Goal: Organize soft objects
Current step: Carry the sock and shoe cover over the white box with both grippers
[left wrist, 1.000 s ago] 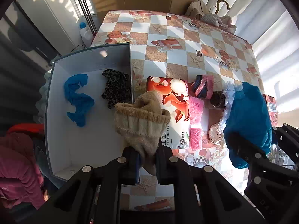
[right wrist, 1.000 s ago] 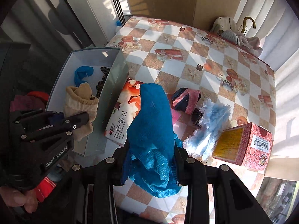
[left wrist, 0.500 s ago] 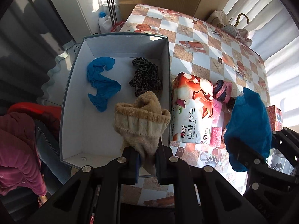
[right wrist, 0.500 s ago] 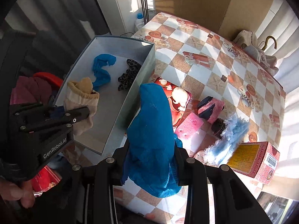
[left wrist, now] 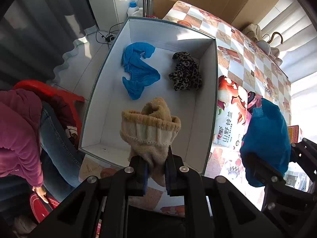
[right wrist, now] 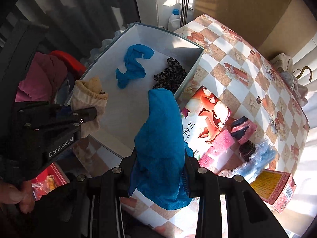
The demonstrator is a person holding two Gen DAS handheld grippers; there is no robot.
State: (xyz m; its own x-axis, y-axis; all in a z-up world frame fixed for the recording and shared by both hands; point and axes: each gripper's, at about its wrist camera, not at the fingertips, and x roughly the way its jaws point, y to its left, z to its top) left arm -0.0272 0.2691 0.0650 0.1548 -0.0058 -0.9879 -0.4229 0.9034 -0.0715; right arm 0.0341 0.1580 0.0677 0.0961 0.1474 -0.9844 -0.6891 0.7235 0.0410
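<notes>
Left wrist view: left gripper (left wrist: 155,170) clamped on beige knit sock (left wrist: 150,127) above the white box (left wrist: 202,138), right gripper (right wrist: 158,170) clamped on blue cloth (right wrist: 160,144) beside that box's rim, both apparently held for dropping inside.

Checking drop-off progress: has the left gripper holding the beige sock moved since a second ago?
Yes. The left gripper carried the beige sock off the table, over the white box.
</notes>
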